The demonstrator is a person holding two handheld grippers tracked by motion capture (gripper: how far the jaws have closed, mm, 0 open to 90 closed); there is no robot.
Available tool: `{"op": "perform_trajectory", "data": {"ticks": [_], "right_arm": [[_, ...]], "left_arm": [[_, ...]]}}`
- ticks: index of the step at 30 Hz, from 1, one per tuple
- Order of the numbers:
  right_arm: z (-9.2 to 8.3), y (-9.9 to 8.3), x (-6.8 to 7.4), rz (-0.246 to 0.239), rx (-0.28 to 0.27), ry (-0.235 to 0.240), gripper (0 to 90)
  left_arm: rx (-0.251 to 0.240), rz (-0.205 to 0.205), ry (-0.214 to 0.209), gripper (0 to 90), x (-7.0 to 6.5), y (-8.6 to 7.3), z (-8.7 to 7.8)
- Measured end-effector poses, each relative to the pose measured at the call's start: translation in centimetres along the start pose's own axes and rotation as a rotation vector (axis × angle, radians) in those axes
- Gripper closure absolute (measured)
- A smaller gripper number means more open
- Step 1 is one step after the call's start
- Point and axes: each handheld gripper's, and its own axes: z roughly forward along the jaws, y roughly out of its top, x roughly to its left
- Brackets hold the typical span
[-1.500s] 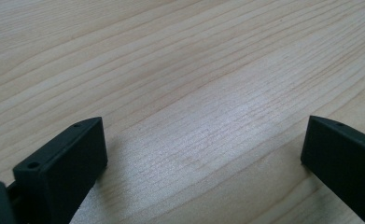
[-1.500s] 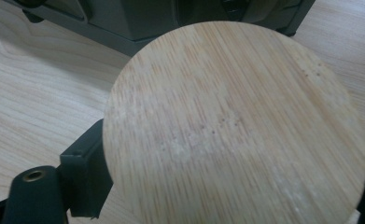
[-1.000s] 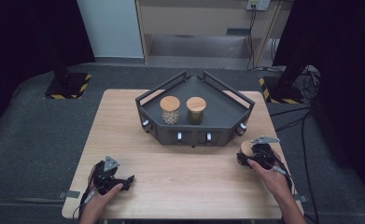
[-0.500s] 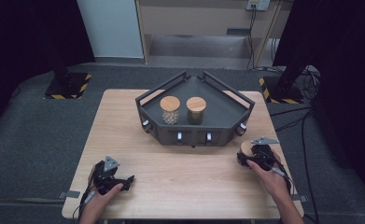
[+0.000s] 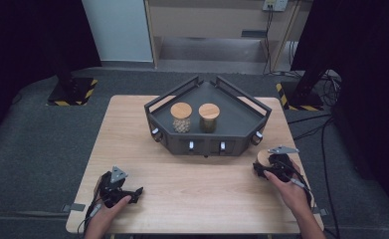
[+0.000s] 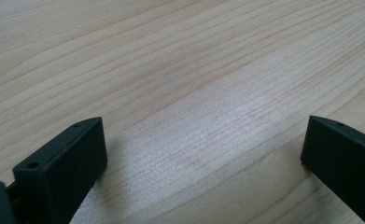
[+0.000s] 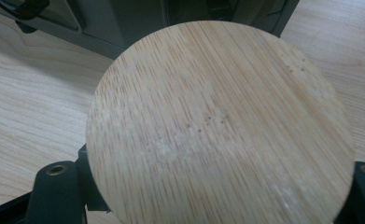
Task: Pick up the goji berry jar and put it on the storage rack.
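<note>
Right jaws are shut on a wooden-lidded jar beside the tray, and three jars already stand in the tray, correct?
Not quite. The tray holds two jars, not three: the left jar and the right jar, as the high view shows. The rest holds: the right gripper is shut on the lidded jar beside the tray.

Light wooden table [image 5: 192, 199] on grey carpeted floor [image 5: 43, 149] (dark curtains [image 5: 28, 40] either side), pale wall panel [image 5: 117, 30] behind.

You get the table [image 5: 192, 194] from above and in front; both gripper views sit close, sharing its wood with the high view.
</note>
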Motion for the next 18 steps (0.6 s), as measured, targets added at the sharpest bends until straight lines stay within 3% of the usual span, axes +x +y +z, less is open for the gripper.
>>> {"op": "perform_trajectory", "data": {"ticks": [18], "right_arm": [[-2.1,0.2,-0.4,-0.016,-0.016,0.003,26.4]], "left_arm": [[0.0,0.0,0.0,0.0,0.0,0.0,0.0]]}}
